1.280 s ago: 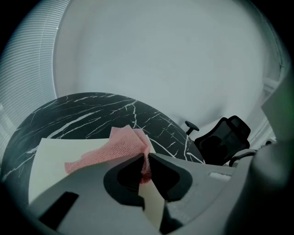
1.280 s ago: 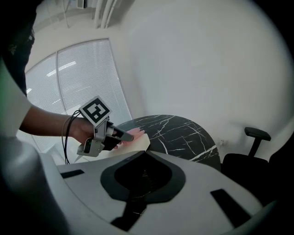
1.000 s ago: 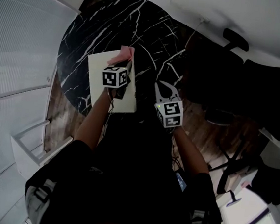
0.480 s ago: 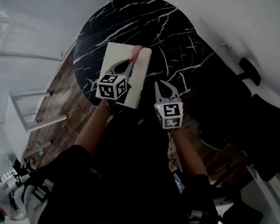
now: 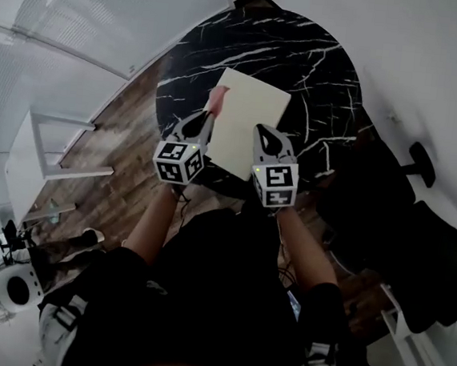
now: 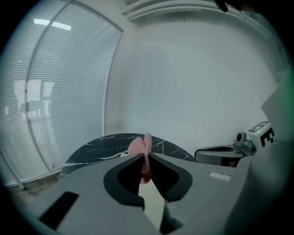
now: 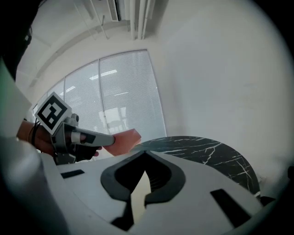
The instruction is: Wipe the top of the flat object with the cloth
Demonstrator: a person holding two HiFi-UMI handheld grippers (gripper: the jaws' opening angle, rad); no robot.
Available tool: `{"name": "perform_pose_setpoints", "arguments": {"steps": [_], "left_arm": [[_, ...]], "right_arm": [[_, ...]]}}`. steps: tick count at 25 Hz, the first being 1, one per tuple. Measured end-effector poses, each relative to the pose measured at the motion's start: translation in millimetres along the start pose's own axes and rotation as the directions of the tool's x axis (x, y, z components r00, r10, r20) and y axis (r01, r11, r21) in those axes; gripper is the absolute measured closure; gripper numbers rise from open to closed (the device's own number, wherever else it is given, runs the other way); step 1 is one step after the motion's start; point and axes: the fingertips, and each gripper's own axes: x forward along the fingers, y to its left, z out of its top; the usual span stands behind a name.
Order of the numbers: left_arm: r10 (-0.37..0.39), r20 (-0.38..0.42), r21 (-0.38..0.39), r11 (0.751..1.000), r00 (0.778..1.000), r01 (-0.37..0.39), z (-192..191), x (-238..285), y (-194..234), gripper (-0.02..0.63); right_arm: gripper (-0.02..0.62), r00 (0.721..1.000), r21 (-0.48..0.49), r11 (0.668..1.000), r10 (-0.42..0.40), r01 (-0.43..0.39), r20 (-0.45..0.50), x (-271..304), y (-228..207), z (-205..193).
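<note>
A cream flat board [image 5: 255,116] lies on the near part of a round black marble table [image 5: 305,57]. My left gripper [image 5: 208,117] is shut on a pink cloth [image 5: 217,100] at the board's left edge. In the left gripper view the cloth [image 6: 141,148] sticks up between the closed jaws of that gripper [image 6: 146,158]. My right gripper [image 5: 265,135] hovers over the board's near edge. Its jaws [image 7: 145,153] meet at the tips with nothing between them, and the left gripper [image 7: 96,137] with the cloth [image 7: 123,139] shows beside them.
A white frame stand [image 5: 42,152] sits on the wooden floor at the left. Black office chairs [image 5: 416,236] crowd the right side near the table. Windows with blinds [image 5: 92,12] run along the far left.
The head view has swung left. My left gripper has carried the cloth from the board's far edge to its left edge. The right gripper has come up over the board's near edge.
</note>
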Motion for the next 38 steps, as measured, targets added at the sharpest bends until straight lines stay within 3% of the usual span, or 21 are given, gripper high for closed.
{"name": "perform_pose_setpoints", "arguments": {"steps": [8, 15, 20, 27, 31, 38], "left_arm": [[0.013, 0.152, 0.061, 0.998, 0.988, -0.023, 28.8, -88.9, 20.0, 0.583], [-0.017, 0.288, 0.093, 0.996, 0.957, -0.011, 46.0, -170.8, 5.3, 0.583], [-0.031, 0.354, 0.097, 0.995, 0.935, -0.004, 48.2, -212.9, -11.7, 0.583], [0.001, 0.404, 0.086, 0.996, 0.915, -0.039, 56.9, -236.2, -40.8, 0.583], [0.036, 0.44, 0.067, 0.995, 0.897, -0.072, 63.1, -239.0, -61.0, 0.583], [0.029, 0.437, 0.109, 0.99, 0.899, -0.085, 58.8, -237.8, -105.4, 0.583]], "right_arm": [[0.6, 0.992, -0.093, 0.994, -0.039, 0.05, 0.117, -17.5, 61.6, 57.1], [0.6, 0.963, -0.164, 0.974, -0.114, 0.157, 0.243, -84.0, 117.1, 96.4], [0.6, 0.946, -0.178, 0.967, -0.124, 0.183, 0.298, -125.1, 145.7, 108.0], [0.6, 0.93, -0.228, 0.953, -0.113, 0.201, 0.349, -165.7, 145.9, 119.8], [0.6, 0.927, -0.264, 0.95, -0.061, 0.168, 0.371, -187.6, 136.1, 132.2], [0.6, 0.926, -0.288, 0.941, -0.058, 0.175, 0.373, -214.6, 111.1, 127.1]]}}
